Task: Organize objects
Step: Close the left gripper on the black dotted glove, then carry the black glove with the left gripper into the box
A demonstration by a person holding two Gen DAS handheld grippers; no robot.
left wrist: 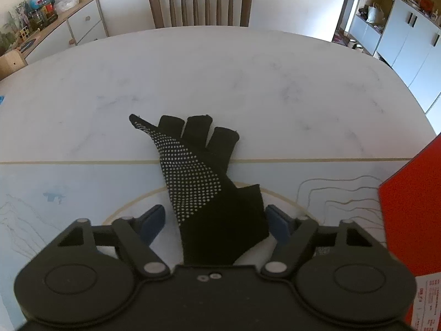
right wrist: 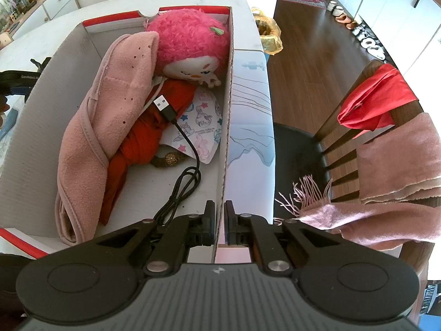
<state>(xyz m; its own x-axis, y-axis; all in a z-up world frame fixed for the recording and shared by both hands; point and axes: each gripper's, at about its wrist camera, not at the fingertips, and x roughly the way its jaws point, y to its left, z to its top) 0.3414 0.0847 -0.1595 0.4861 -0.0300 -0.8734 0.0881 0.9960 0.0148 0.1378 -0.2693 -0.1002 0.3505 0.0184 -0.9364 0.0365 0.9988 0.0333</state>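
1. Left wrist view: left gripper (left wrist: 216,222) stands with jaws apart, straddling the cuff end of a black fingerless glove (left wrist: 202,182) lying flat on the table (left wrist: 248,82). Right pad looks against the cuff edge, left pad clear of it; not yet gripped. Likely lined up to pinch the cuff, the bulkiest part.
2. Right wrist view: right gripper (right wrist: 219,220) is clamped on the side wall of the cardboard box (right wrist: 227,127), probably steadying it. Inside lie a pink plush doll (right wrist: 193,47), pink fleece (right wrist: 115,127), red cloth (right wrist: 146,135) and a USB cable (right wrist: 176,127).
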